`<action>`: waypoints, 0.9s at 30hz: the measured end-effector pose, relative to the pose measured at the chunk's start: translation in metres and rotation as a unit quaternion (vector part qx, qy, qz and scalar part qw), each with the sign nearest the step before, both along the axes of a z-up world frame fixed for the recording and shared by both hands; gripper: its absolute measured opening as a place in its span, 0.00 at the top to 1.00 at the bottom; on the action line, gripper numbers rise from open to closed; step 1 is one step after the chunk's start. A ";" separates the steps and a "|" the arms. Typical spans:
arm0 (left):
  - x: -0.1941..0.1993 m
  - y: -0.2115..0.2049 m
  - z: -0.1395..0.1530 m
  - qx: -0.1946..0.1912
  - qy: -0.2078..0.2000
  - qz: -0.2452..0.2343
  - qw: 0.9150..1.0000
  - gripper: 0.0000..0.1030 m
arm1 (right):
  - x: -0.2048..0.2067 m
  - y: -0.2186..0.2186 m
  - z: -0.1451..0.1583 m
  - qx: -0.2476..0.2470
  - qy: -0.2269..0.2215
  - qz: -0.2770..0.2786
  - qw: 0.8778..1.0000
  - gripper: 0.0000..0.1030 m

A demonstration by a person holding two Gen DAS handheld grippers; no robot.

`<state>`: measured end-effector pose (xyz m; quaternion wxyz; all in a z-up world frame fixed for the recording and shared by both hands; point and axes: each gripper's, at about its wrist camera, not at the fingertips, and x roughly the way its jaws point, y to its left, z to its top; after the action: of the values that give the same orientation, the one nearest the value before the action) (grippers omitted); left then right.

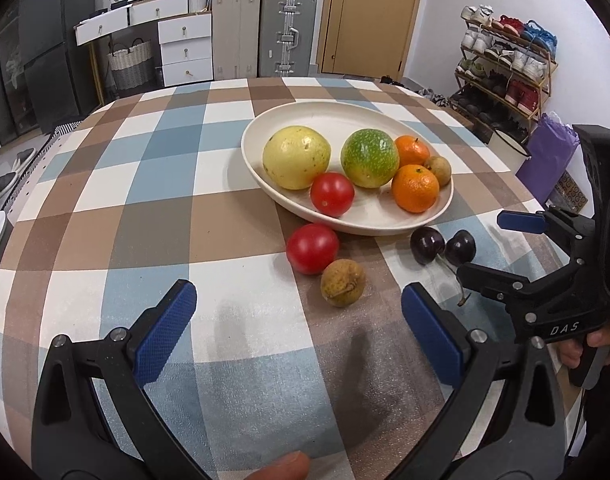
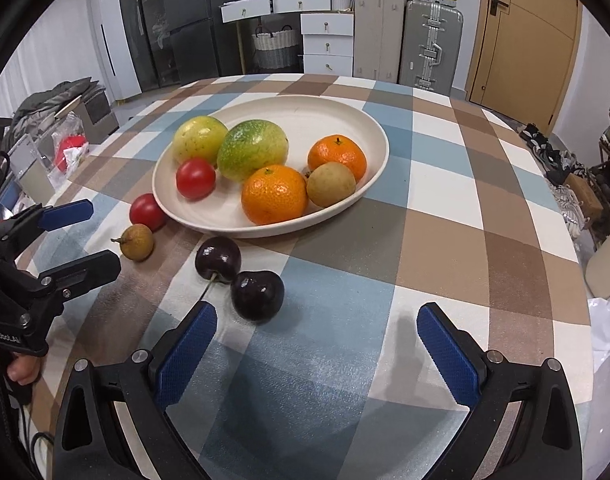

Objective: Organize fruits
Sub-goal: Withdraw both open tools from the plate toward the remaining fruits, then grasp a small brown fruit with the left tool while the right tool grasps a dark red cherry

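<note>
A cream oval plate [image 1: 347, 120] sits near the middle of the tabletop [image 1: 145, 200], holding a yellow fruit [image 1: 296, 157], a green fruit [image 1: 369, 157], two oranges [image 1: 415, 188], a red tomato [image 1: 331, 193] and a brown longan [image 1: 439, 169]. Just off the plate's near rim lie a second tomato [image 1: 312, 248], touching another longan [image 1: 342, 282], and two dark cherries [image 2: 257, 295] touching each other. The tabletop wears a blue, brown and white checked cloth; suitcases [image 1: 288, 32], white drawers [image 1: 185, 52], a wooden door [image 1: 369, 16] and a shoe rack [image 1: 505, 64] stand behind. The left tool [image 1: 299, 330] hovers wide open and empty by the near edge; the right tool [image 2: 317, 344] is equally spread, empty, just short of the cherries.
</note>
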<state>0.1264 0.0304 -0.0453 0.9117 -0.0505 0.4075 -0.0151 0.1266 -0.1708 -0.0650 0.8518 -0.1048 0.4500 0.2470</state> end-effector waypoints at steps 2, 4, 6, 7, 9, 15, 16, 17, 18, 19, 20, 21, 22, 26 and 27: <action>0.002 -0.001 -0.002 0.002 0.008 -0.001 1.000 0.01 | 0.001 0.002 -0.001 0.000 0.003 0.002 1.000 0.01; 0.004 -0.001 -0.004 0.004 0.013 -0.001 1.000 0.01 | 0.001 0.004 -0.002 -0.002 0.002 0.006 1.000 0.01; 0.005 -0.002 -0.006 0.006 0.016 -0.002 1.000 0.01 | 0.002 0.007 -0.002 -0.007 0.001 0.010 1.000 0.01; 0.005 -0.002 -0.006 0.005 0.017 -0.003 1.000 0.01 | 0.002 0.007 -0.002 -0.008 0.001 0.012 1.000 0.01; 0.006 -0.001 -0.007 0.004 0.020 -0.002 1.000 0.01 | 0.002 0.009 -0.003 -0.009 0.001 0.013 1.000 0.01; 0.007 0.002 -0.009 -0.003 0.023 0.001 1.000 0.01 | 0.001 0.012 -0.002 -0.002 0.002 0.022 1.000 0.11; 0.007 0.002 -0.009 -0.004 0.023 0.000 1.000 0.01 | 0.001 0.013 -0.002 -0.001 0.004 0.024 1.000 0.14; 0.008 0.002 -0.009 -0.004 0.023 0.000 1.000 0.01 | 0.000 0.013 -0.002 -0.003 0.005 0.026 1.000 0.19; 0.008 0.002 -0.010 -0.004 0.023 -0.001 1.000 0.01 | 0.000 0.014 -0.001 -0.007 -0.001 0.028 1.000 0.23; 0.008 0.002 -0.010 -0.005 0.023 -0.003 1.000 0.04 | -0.001 0.014 -0.001 -0.006 -0.001 0.029 1.000 0.24; 0.009 0.002 -0.010 -0.006 0.025 -0.004 1.000 0.06 | -0.001 0.013 0.000 -0.001 0.000 0.031 1.000 0.27; 0.010 0.002 -0.011 -0.008 0.027 -0.006 1.000 0.11 | -0.002 0.014 0.000 0.002 0.000 0.033 0.999 0.30; 0.010 0.002 -0.012 -0.009 0.029 -0.006 1.000 0.16 | -0.002 0.014 0.000 0.003 0.000 0.035 0.999 0.31; 0.012 0.002 -0.013 -0.011 0.033 -0.011 0.999 0.21 | -0.006 0.017 0.002 0.006 -0.003 0.044 0.999 0.41; 0.012 0.001 -0.013 -0.013 0.033 -0.014 0.999 0.22 | -0.007 0.018 0.002 0.004 -0.006 0.045 0.999 0.44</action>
<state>0.1382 0.0315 -0.0587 0.8968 -0.0571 0.4375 -0.0317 0.1195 -0.1532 -0.0633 0.8427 -0.1234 0.4389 0.2865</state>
